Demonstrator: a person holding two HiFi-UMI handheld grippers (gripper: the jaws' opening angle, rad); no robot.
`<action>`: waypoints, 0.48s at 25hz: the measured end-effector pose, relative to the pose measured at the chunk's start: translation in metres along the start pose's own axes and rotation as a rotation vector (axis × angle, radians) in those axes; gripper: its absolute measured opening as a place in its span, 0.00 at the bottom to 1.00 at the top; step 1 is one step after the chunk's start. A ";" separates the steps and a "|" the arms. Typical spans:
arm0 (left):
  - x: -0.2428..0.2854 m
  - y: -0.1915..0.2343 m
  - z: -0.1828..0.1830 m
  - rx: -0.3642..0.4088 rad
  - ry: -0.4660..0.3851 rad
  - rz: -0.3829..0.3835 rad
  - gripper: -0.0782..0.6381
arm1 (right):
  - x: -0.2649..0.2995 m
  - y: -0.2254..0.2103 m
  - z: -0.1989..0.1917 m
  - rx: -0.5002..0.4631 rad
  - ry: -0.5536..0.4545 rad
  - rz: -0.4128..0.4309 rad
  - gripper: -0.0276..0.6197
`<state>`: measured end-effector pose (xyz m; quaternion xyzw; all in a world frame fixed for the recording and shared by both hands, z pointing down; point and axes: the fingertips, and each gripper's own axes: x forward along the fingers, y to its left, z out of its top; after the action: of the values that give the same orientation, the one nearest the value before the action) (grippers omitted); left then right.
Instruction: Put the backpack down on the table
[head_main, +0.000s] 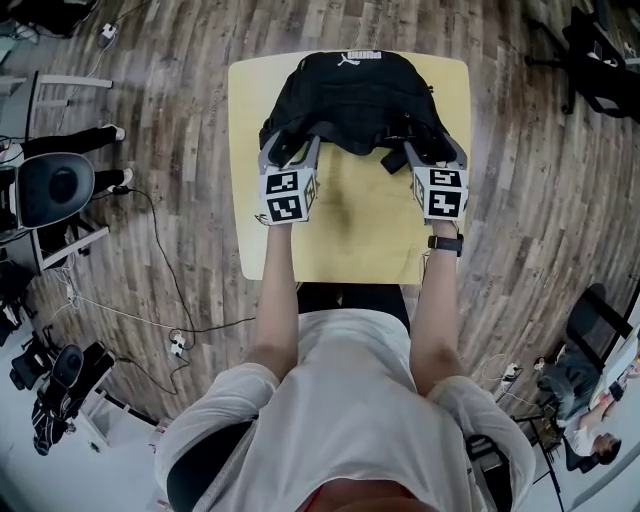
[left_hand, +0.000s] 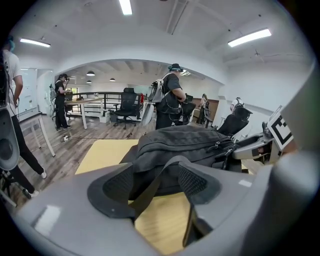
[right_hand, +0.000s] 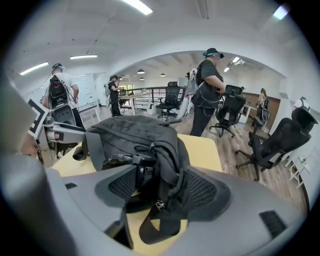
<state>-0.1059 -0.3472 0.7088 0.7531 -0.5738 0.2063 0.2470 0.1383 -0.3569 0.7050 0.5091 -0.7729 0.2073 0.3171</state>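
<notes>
Well, the backpack lies flat on the yellow surface, on its far half, with its top end toward the far edge. From where the person stands, it sits at 12 o'clock from both tongs. In the head view it looks wider than deep, spread from 9 to 3 o'clock, though the steep angle may squash it. The left tongs are at its near corner toward 7 o'clock and the right tongs at the corner toward 5 o'clock. Neither hand is nearer than the other.

Both tongs are released, their jaws wide apart. Between the left jaws a flat webbing strap runs slack from the bag down to the surface, and I see neither pad pressing on it. Between the right jaws hang a fold of the bag's side with a zip pull and a loop of strap, also loose.

The bag is soft black woven nylon, slumped into a low rounded mound with creases and zip lines along its flank. The pads are dark and dimpled, set in smooth grey shells. The surface is a matt, bare square with rounded corners, standing on a wood-plank floor.

I'd say the setting-down is done. What remains is drawing both hands back toward 6 o'clock, and the webbing between the jaws could catch and drag the bag.
</notes>
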 end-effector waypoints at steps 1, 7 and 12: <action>-0.004 -0.001 0.000 0.001 -0.001 -0.002 0.48 | -0.004 0.001 -0.002 0.000 0.004 -0.002 0.47; -0.026 -0.011 0.004 0.004 -0.021 -0.021 0.48 | -0.032 0.009 -0.003 0.025 -0.027 -0.009 0.47; -0.047 -0.023 0.010 0.004 -0.050 -0.047 0.48 | -0.060 0.016 0.005 0.066 -0.091 -0.010 0.47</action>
<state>-0.0958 -0.3128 0.6702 0.7716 -0.5617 0.1829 0.2360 0.1392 -0.3145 0.6598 0.5318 -0.7768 0.2077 0.2660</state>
